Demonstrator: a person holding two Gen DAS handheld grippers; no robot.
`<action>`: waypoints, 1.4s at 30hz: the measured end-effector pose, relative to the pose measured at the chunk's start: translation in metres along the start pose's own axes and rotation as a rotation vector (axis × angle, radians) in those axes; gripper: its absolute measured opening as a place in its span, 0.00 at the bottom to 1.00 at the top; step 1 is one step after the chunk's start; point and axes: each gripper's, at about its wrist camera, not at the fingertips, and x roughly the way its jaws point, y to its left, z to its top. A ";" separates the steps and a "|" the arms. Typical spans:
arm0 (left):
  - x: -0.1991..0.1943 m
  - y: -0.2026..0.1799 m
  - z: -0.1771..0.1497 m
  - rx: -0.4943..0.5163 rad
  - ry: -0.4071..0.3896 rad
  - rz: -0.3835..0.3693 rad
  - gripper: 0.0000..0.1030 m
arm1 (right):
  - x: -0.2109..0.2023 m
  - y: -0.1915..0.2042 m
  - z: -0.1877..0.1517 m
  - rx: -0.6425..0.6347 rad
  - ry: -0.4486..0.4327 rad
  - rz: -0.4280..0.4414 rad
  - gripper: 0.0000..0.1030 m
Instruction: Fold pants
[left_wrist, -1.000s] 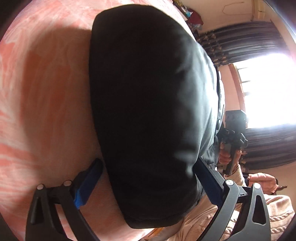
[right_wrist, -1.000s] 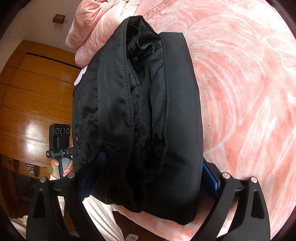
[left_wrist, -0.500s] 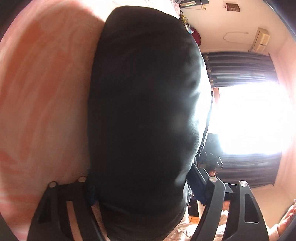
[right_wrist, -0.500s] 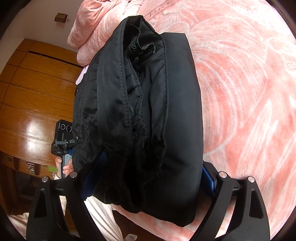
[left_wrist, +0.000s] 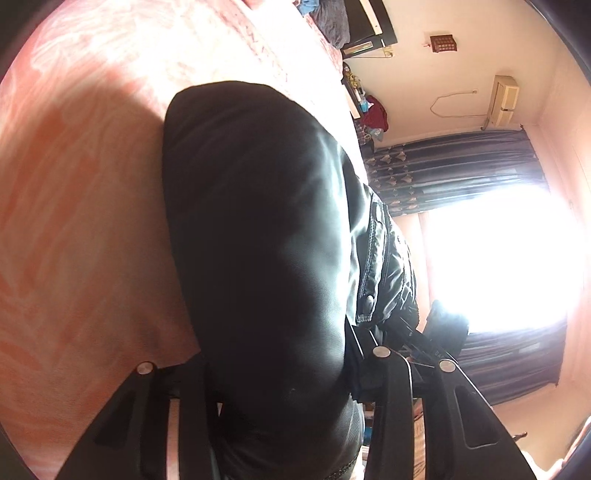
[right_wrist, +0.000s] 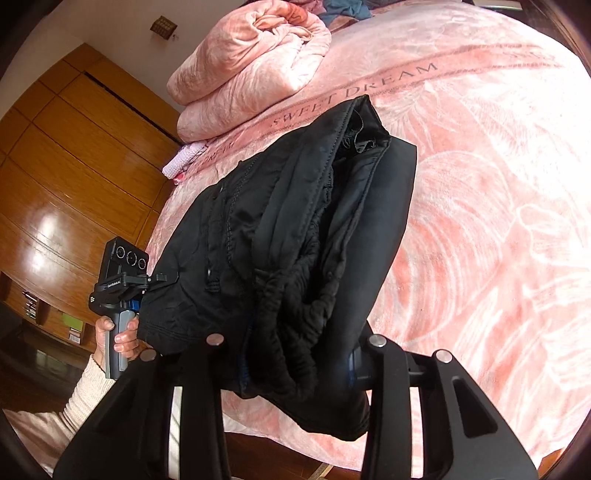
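The left gripper (left_wrist: 280, 373), a black two-finger tool with metal pivot pins, is closing its jaws on the near end of the folded black synthetic pants (left_wrist: 258, 240). In the left wrist view the fabric bundle fills the space between both fingers and bulges out above them, so the grip is clenched on the garment.

The right gripper (right_wrist: 295, 354), of the same black build with blue finger pads, is also closing its jaws. In the right wrist view its fingers bracket the opposite end of the pants (right_wrist: 303, 240), where the gathered elastic waistband and the stacked fabric layers show. The cloth is pinched between the fingers.

The pants are folded into a thick, multi-layer packet. The far part lies over the pink floral plush bedspread (right_wrist: 498, 221), which bears the woven words "SWEET DREAM". The near edge of the packet hangs at the bed edge.

A rolled pink plush blanket (right_wrist: 251, 62) lies at the far end of the bed, well apart from the pants. The person's left hand (right_wrist: 118, 336), in a cream knitted sleeve, grips the grey handle. Beside the bed stands a glossy brown wooden wardrobe (right_wrist: 74, 177). In the left wrist view, dark patterned curtains (left_wrist: 454, 173) frame a bright window.
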 end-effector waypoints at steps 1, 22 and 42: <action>0.003 -0.009 0.003 0.024 -0.005 0.003 0.39 | -0.005 0.000 0.005 -0.012 -0.011 -0.006 0.35; 0.085 -0.017 0.119 0.087 -0.104 0.188 0.54 | 0.070 -0.137 0.150 0.036 -0.026 -0.120 0.49; 0.041 -0.004 0.074 0.080 -0.141 0.322 0.91 | 0.033 -0.177 0.076 0.175 -0.128 -0.026 0.81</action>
